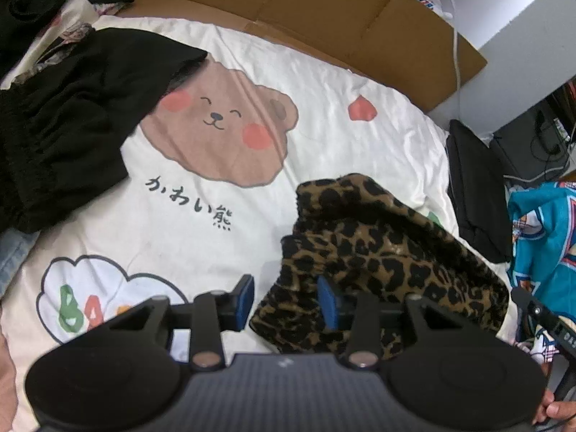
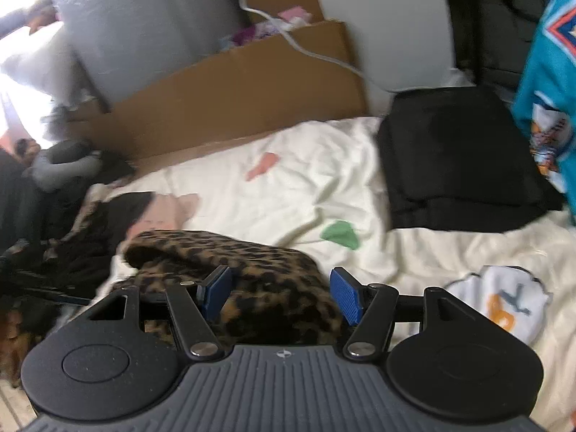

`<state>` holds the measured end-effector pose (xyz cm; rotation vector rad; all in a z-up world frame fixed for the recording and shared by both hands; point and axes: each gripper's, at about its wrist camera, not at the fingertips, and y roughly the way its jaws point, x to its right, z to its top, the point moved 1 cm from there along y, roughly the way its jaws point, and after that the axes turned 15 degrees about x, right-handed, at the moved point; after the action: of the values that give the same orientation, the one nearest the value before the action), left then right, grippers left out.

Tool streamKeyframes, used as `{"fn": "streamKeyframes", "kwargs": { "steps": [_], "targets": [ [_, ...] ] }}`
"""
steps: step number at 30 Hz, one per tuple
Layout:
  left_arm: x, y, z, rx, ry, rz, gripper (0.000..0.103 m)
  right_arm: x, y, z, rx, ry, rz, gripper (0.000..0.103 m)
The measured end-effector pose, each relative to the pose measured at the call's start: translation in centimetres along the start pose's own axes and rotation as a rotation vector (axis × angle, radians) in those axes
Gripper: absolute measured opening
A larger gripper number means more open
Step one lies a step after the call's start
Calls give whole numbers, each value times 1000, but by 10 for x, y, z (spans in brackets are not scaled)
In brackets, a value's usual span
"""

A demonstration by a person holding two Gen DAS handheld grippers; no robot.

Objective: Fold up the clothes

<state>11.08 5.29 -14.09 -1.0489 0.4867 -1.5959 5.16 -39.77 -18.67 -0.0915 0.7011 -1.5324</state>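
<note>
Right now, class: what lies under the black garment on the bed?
The black garment lies on the white printed sheet and overlaps the bear picture, hiding its upper left edge. Patterned fabric peeks out behind it; what else it covers cannot be seen.

A white sheet (image 1: 316, 82) printed with a brown bear (image 1: 219, 126), a pink heart (image 1: 361, 109) and a cloud (image 1: 90, 298) is spread over the bed. Flattened cardboard (image 1: 324, 3) is seen at the far edge, crossed by a white cable (image 1: 456, 43). A black bag (image 2: 457, 158) is laid on the sheet.
</note>
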Motion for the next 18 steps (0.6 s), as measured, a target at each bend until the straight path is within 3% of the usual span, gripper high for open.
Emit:
{"fn": "streamKeyframes", "kwargs": {
  "steps": [5,9,18],
  "targets": [
    [3,0,3,6,-8,6,44,-13,0,2,20,-56,-7,67],
    [4,1,11,32,1,7,55,-15,-2,9,40,-38,73,67],
    [5,19,19,41,-15,9,60,-43,25,26,-58,-122,194,67]
  ]
}}
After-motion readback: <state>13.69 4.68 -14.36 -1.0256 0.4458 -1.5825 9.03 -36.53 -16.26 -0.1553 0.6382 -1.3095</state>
